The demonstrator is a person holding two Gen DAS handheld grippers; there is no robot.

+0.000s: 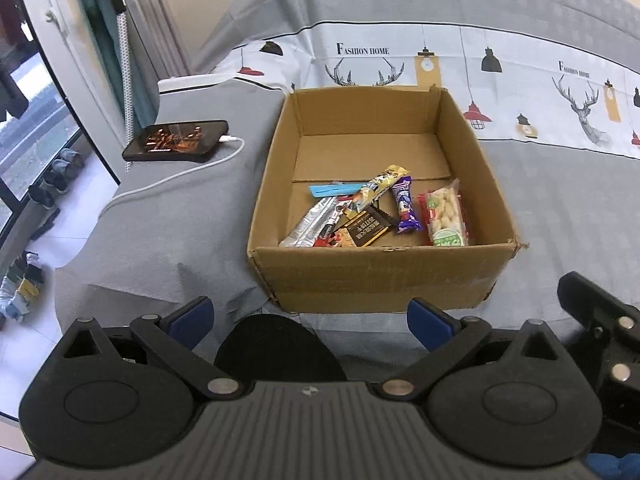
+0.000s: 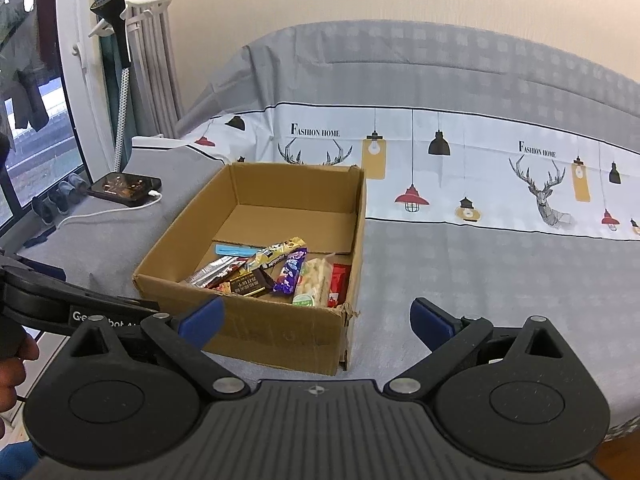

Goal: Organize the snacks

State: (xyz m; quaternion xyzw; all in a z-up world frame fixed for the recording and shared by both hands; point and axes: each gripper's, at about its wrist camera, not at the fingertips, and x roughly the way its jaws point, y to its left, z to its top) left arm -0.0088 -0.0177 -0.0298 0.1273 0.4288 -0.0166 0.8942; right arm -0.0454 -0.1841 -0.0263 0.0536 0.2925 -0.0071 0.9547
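"FASHION HOME" is printed twice on the bedsheet [image 1: 360, 32]. At frame centre, one cardboard box [image 1: 372, 280] on the bed holds about seven snacks [image 1: 384, 212], their labels unreadable. One phone [image 1: 176, 141] lies at left. Left tool [image 1: 310, 316] and right tool [image 2: 316, 316] both gape, empty.

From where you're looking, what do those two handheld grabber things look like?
Both match. The left gripper and the right gripper are matte black plastic: a ribbed central plate, two rounded disc-shaped housings and angled link arms joined by silver rivets. The jaws end in blue pads. Seen from the right wrist camera, the left one's side carries partly hidden white lettering. No cables show on either.
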